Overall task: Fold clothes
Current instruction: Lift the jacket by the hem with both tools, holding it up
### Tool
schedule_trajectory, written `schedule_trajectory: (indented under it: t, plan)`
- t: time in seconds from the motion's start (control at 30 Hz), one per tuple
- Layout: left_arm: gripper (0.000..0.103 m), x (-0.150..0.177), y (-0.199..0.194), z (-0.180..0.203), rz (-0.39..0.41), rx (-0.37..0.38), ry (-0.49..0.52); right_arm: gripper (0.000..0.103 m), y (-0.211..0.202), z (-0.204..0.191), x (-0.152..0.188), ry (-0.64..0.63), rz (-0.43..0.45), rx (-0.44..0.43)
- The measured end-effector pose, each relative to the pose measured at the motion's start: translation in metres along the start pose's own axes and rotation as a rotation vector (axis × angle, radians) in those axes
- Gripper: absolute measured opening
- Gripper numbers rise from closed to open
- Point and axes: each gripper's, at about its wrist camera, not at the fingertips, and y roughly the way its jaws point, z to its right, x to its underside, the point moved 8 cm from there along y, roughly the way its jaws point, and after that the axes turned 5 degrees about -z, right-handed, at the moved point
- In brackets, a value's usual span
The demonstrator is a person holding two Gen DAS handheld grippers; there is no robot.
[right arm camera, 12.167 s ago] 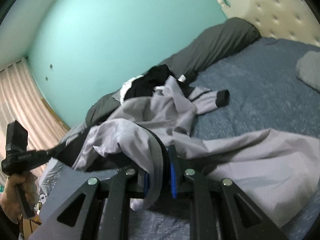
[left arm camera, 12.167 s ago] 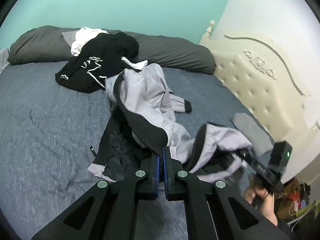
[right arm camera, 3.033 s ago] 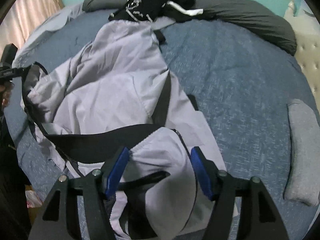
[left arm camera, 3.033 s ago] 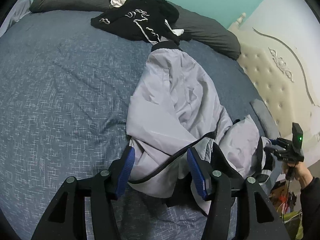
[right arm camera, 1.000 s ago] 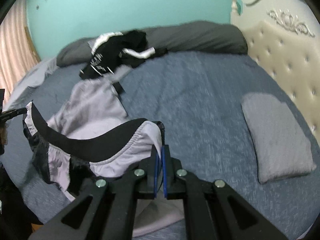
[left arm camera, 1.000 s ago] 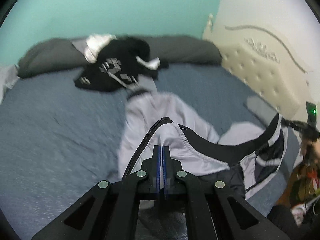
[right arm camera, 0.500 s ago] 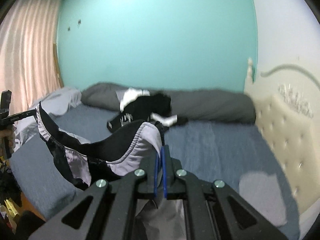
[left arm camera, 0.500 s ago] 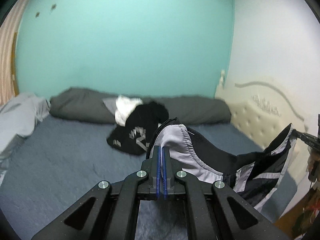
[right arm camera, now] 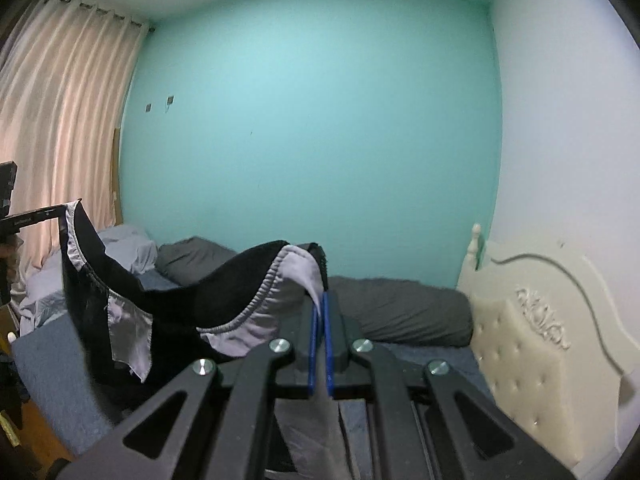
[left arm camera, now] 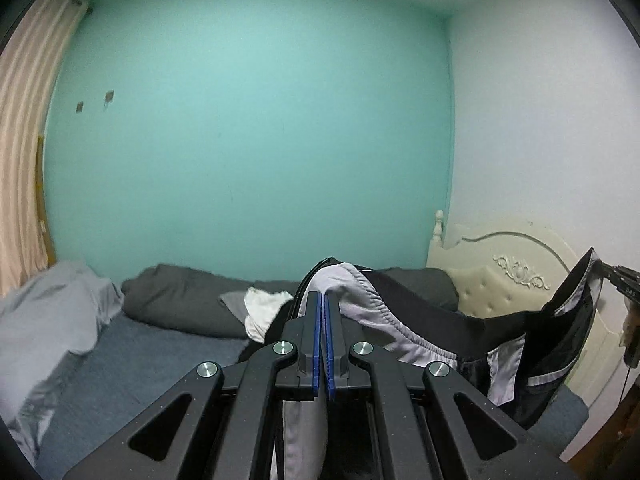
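Observation:
A light grey jacket with a black hem band hangs in the air, stretched by its hem between both grippers. My left gripper is shut on one end of the hem. My right gripper is shut on the other end of the jacket. In the left wrist view the right gripper shows at the far right edge; in the right wrist view the left gripper shows at the far left. The jacket's lower part drops out of sight below the fingers.
Below lies a bed with a blue-grey cover, a long dark grey pillow against the teal wall and a pile of black and white clothes. A cream headboard stands right, pink curtains left.
Both grippers have risen higher with the jacket hem held between them. The views have tilted up, so the wall fills the frames and the bed sits low.

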Motion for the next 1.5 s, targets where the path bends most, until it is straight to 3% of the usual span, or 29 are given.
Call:
schedule_trajectory:
  t: [0.17,0.33,0.73,1.1,1.5]
  plan:
    - [0.002,-0.006,-0.025,-0.002,0.010,-0.015,0.010,0.003,-0.014,-0.010,-0.017,-0.003,0.028,-0.012]
    - [0.002,0.014,-0.030,-0.010,-0.025,-0.026,0.005,0.003,-0.011,-0.021,-0.013,-0.007,0.005,-0.022]
    - [0.002,0.066,0.013,-0.033,-0.110,-0.004,-0.050,0.003,0.025,-0.036,0.032,0.014,-0.110,-0.017]
    - [0.002,0.128,0.141,-0.053,-0.246,-0.005,-0.082,0.003,0.126,-0.017,0.100,0.069,-0.247,-0.001]
    - [0.002,0.190,0.309,-0.082,-0.404,-0.017,-0.138,0.003,0.309,0.009,0.164,0.114,-0.365,-0.026]
